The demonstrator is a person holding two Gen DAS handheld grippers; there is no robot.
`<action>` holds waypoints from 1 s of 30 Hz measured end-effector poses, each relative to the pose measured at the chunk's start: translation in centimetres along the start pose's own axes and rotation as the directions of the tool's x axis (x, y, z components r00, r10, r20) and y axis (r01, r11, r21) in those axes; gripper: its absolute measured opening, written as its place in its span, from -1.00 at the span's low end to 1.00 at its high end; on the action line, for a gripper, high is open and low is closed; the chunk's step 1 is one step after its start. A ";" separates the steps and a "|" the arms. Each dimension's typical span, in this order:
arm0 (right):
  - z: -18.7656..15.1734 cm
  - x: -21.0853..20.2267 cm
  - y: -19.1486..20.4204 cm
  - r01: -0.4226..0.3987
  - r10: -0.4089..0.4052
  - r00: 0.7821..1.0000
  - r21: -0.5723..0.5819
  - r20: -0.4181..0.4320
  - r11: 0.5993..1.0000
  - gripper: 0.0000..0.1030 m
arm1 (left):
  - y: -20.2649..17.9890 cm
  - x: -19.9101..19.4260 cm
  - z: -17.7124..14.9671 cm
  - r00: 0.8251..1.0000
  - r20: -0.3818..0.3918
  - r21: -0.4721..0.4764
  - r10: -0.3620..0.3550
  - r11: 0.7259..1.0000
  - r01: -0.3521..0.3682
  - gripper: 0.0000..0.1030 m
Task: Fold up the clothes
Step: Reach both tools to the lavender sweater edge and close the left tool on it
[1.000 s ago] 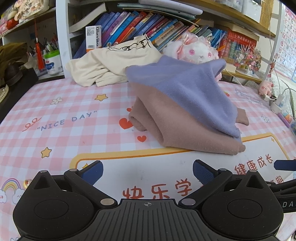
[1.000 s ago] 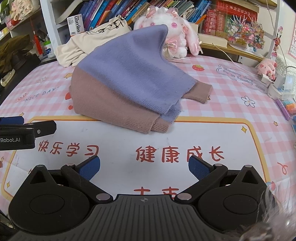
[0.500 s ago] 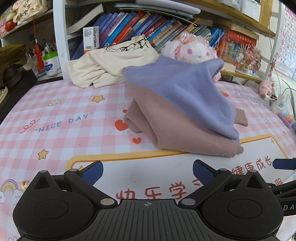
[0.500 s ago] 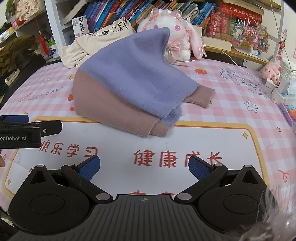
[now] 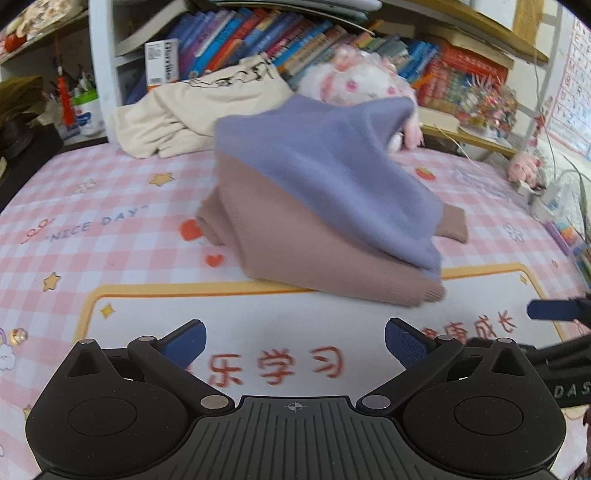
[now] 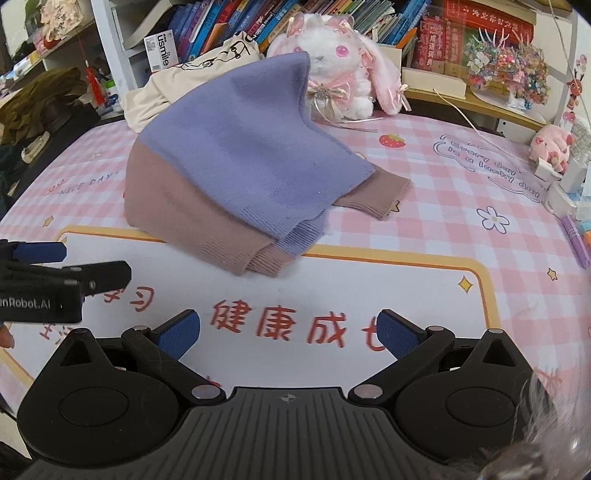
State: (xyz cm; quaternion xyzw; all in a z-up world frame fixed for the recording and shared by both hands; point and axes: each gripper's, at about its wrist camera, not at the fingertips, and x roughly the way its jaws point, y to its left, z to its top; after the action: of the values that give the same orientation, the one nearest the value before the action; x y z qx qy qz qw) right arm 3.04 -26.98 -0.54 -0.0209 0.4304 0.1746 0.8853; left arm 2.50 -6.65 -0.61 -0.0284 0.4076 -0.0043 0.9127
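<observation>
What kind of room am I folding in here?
Probably a child's bedroom or study corner: a pink checked mat under the purple and brown sweater, a packed bookshelf behind, and a plush rabbit.

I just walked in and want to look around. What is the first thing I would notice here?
Probably the purple and brown sweater, heaped in a soft peak in the middle of the pink checked table mat. Right behind it sits a fluffy white bunny toy with pink eyes, before shelves of colourful books.
</observation>
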 end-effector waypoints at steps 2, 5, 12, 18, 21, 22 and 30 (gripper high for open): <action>-0.1 0.0 -0.7 -0.012 0.012 1.000 -0.011 -0.003 1.000 1.00 | -1.0 0.0 -0.1 1.000 -0.003 0.008 -0.003 1.000 0.003 1.00; -0.1 -0.4 -2.1 -0.021 0.021 1.000 -0.023 0.010 1.000 1.00 | -2.2 -0.2 0.0 1.000 0.014 0.013 -0.011 1.000 0.011 1.00; 1.0 -0.4 -6.0 -0.056 0.056 0.998 0.000 0.025 0.998 1.00 | -4.8 0.6 3.0 0.999 0.026 0.153 -0.026 0.988 0.022 1.00; 1.6 -0.4 -8.2 -0.082 0.082 0.996 -0.011 0.024 0.997 1.00 | -7.0 2.0 8.6 0.978 0.202 0.218 0.052 0.971 -0.096 1.00; 1.7 -0.7 -8.7 -0.098 0.099 0.994 -0.028 0.035 0.995 1.00 | -8.6 4.0 11.6 0.966 0.249 0.244 0.067 0.961 -0.130 1.00; 1.7 -0.8 -9.0 -0.100 0.101 0.994 -0.027 0.040 0.995 1.00 | -9.2 4.7 12.3 0.962 0.262 0.261 0.077 0.954 -0.147 1.00; 1.4 -1.2 -10.5 -0.140 0.137 0.989 0.059 0.055 0.988 1.00 | -11.9 9.3 14.6 0.945 0.274 0.356 0.178 0.894 -0.271 0.84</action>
State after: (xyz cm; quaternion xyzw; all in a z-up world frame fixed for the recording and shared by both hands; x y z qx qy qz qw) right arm 6.89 -36.92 0.09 0.0414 0.4135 0.2227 0.8819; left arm 19.72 -18.10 2.84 0.2003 0.2886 0.0245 0.9359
